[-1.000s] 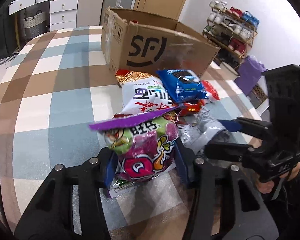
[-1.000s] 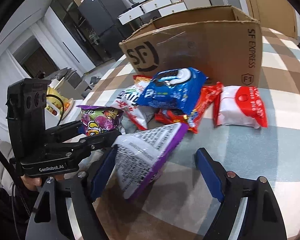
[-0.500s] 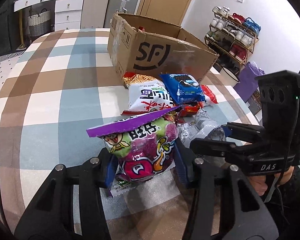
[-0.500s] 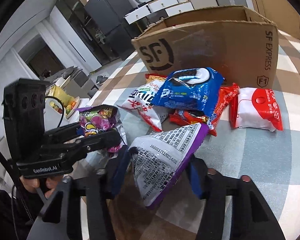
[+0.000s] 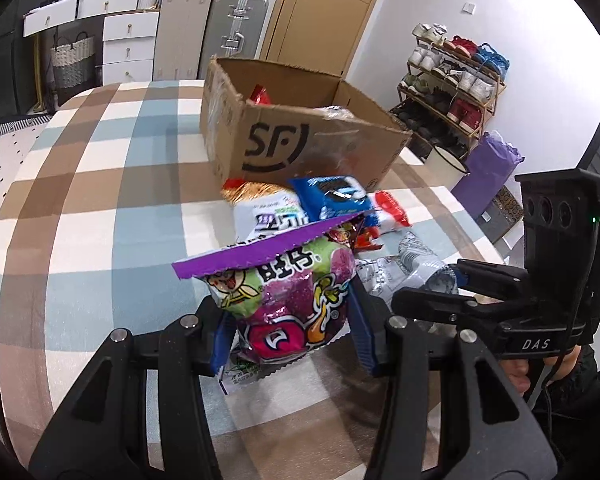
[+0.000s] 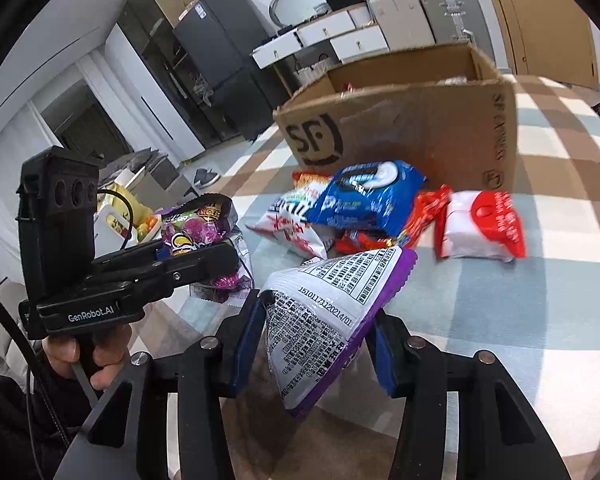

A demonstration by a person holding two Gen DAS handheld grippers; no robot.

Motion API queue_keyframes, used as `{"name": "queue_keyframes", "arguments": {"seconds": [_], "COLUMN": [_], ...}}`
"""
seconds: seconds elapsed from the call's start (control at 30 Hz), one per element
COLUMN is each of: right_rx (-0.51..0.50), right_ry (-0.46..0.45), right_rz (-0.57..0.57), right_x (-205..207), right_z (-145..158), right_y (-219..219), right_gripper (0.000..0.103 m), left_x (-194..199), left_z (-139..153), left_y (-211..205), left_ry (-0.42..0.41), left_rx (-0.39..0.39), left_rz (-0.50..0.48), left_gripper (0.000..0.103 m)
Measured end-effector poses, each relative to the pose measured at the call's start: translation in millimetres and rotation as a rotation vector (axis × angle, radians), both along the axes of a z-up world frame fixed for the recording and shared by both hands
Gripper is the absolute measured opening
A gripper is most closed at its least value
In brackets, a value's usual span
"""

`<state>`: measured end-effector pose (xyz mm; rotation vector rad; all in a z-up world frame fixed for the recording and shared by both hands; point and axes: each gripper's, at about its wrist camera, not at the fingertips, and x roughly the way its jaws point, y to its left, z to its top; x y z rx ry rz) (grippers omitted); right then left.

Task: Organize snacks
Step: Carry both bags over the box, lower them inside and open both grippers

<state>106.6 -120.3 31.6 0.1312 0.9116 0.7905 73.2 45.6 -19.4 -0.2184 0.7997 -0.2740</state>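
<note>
My left gripper [image 5: 288, 334] is shut on a purple and green candy bag [image 5: 284, 292] and holds it above the checked tablecloth; the bag also shows in the right wrist view [image 6: 198, 232]. My right gripper [image 6: 314, 344] is shut on a silver and purple snack bag [image 6: 324, 320], also lifted; that bag shows in the left wrist view [image 5: 408, 268]. An open SF cardboard box [image 5: 300, 136] stands behind a pile of snacks: a blue cookie pack [image 6: 364, 196], a white and red bag [image 6: 482, 226] and a white noodle bag [image 5: 268, 216].
A red packet [image 5: 260, 96] lies inside the box. The table [image 5: 80, 200] has a checked cloth. A shoe rack [image 5: 452, 80], a purple bag [image 5: 488, 172] and a bin [image 5: 444, 166] stand to the right of it. Drawers and suitcases line the far wall.
My right gripper has shut on the silver and purple bag and lifted it. My left gripper has risen with the candy bag, so the box interior shows.
</note>
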Motion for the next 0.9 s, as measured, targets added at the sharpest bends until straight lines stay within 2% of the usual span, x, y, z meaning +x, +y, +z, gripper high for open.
{"name": "queue_keyframes", "arguments": {"seconds": [0.3, 0.57, 0.9], "right_rx": [0.019, 0.037, 0.047], "right_ry": [-0.074, -0.123, -0.155], "right_rz": [-0.061, -0.109, -0.119], "right_x": [-4.8, 6.6, 32.3], "right_z": [31.1, 59.5, 82.5], "right_y": [-32.4, -55.8, -58.1], "right_gripper": [0.049, 0.049, 0.049], "left_x": [1.6, 12.1, 41.6], "left_z": [25.3, 49.6, 82.6], "left_y": [-4.6, -7.6, -17.1], "left_ry": [-0.046, -0.086, -0.147], "left_rx": [-0.012, -0.017, -0.011], "left_rz": [0.018, 0.046, 0.069], "left_gripper": [0.046, 0.046, 0.046]}}
